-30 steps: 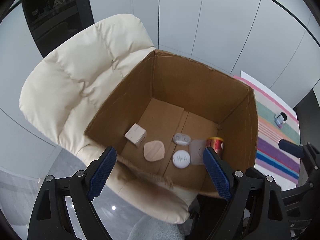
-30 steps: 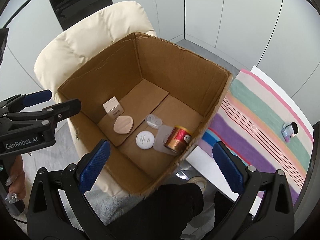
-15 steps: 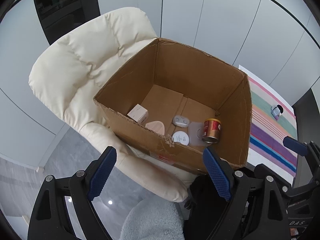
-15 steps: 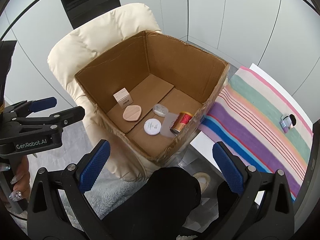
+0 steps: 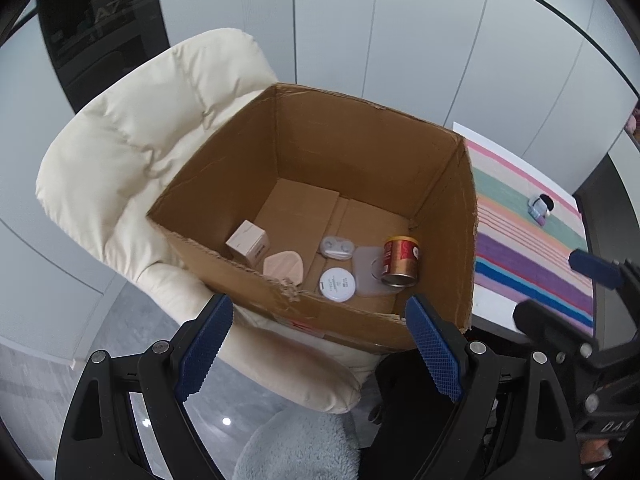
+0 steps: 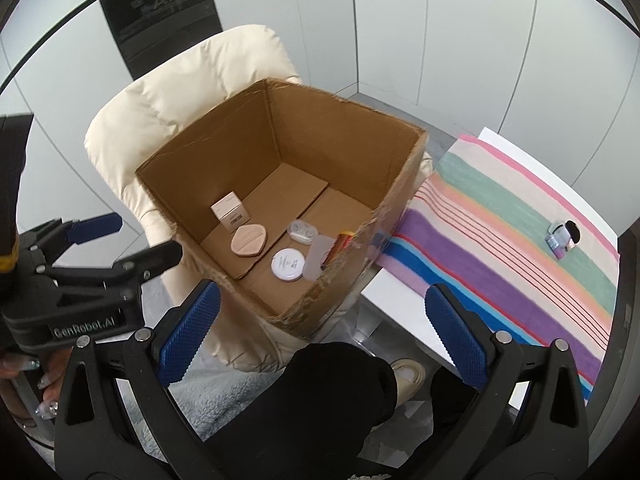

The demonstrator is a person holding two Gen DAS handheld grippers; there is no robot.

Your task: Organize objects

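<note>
1. Left gripper (image 5: 316,344): jaws spread wide, nothing between, hovering near the cardboard box (image 5: 448,216) on the cream chair (image 5: 132,148).
2. Inside, from left: small pink carton (image 5: 247,242), beige puff (image 5: 283,266), lens case (image 5: 337,246), white compact (image 5: 337,284), frosted lid (image 5: 366,270), red-gold can (image 5: 401,262).
3. Can: lying tipped, long axis running near to far, open mouth nearward; probably light, stiff, slick, prone to roll; best pinched across its sides.
4. Right gripper (image 6: 320,320): jaws spread, empty.
5. Far right, on striped cloth (image 6: 500,240): small toy (image 6: 562,237), upright; likely light.
</note>
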